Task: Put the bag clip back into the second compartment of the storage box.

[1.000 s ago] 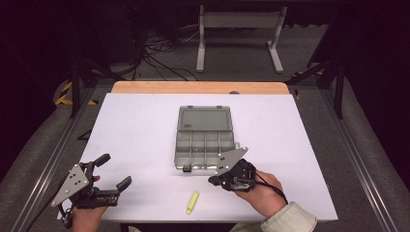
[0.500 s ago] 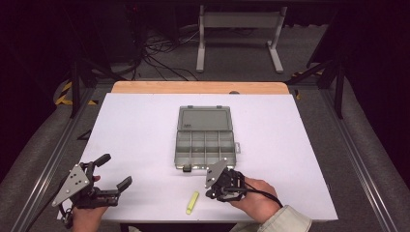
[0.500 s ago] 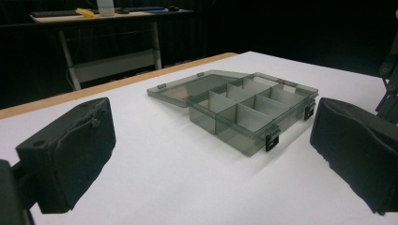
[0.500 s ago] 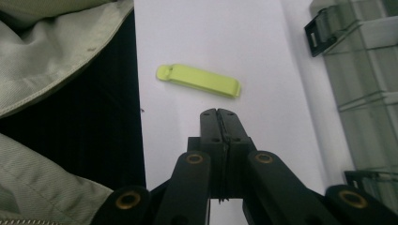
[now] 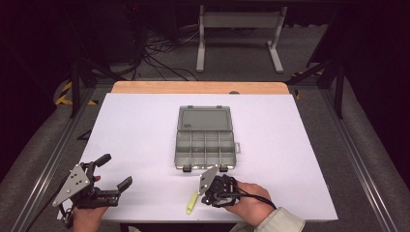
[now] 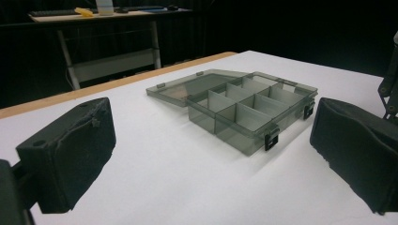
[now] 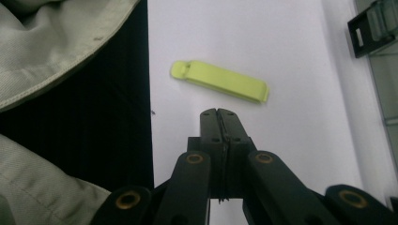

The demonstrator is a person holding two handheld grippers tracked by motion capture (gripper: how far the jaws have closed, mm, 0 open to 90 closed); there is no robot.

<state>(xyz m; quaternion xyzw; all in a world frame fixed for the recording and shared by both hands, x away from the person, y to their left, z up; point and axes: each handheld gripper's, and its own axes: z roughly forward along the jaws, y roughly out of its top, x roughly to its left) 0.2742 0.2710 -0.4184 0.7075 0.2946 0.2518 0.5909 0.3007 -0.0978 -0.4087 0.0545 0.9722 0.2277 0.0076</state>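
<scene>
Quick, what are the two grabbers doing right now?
Left gripper: open, holding nothing.
Right gripper: shut, empty, beside the yellow-green clip.

1. The organizer box (image 5: 206, 149) sits mid-table, its lid (image 5: 203, 118) laid flat toward the far edge; both block the middle of the table (image 5: 135, 125).
2. Wide bare strips run along the table's left and right edges, and more along the far edge behind the lid.
3. The yellow-green lever (image 5: 192, 202) lies by the near edge, just beside the right gripper (image 5: 209, 191), whose jaws are pressed together.
4. The left gripper (image 5: 112, 170), jaws spread, occupies the near left corner.
</scene>
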